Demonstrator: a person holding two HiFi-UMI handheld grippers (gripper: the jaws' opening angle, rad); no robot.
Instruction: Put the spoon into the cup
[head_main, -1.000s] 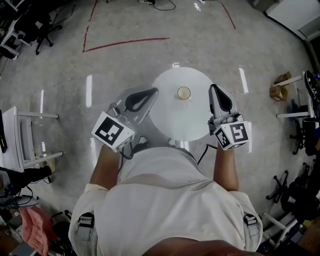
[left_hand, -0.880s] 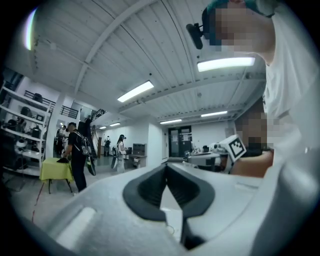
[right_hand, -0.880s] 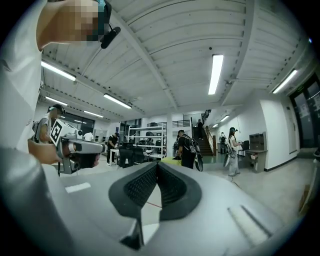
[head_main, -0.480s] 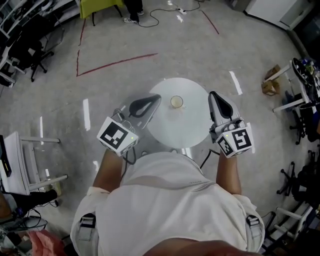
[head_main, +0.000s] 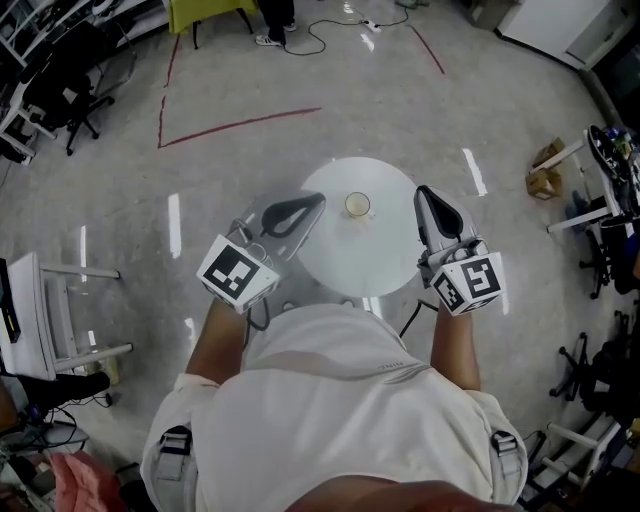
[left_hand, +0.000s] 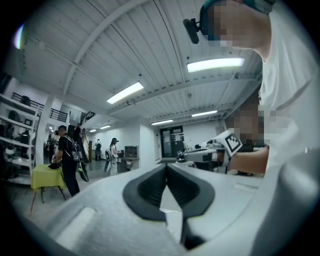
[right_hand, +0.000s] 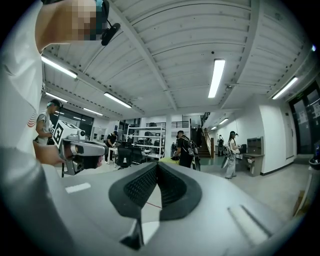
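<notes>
A small pale cup (head_main: 357, 205) stands upright on the far half of the round white table (head_main: 375, 262). No spoon shows in any view. My left gripper (head_main: 320, 197) hangs over the table's left edge, to the left of the cup, jaws shut with nothing between them. My right gripper (head_main: 420, 190) is at the table's right edge, to the right of the cup, also shut and empty. Both point level away from me. In the left gripper view my own jaws (left_hand: 166, 165) meet at the tips; the right gripper view shows the same (right_hand: 157, 164).
The table stands on a glossy grey floor with red tape lines (head_main: 240, 125). Office chairs (head_main: 70, 95) are at the far left, a white stand (head_main: 50, 300) to the left, clutter (head_main: 610, 170) at the right. People (right_hand: 185, 147) stand across the room.
Both grippers have risen a little and shifted slightly, mostly in the first half second. They stay shut. The cup has not moved on the table.
</notes>
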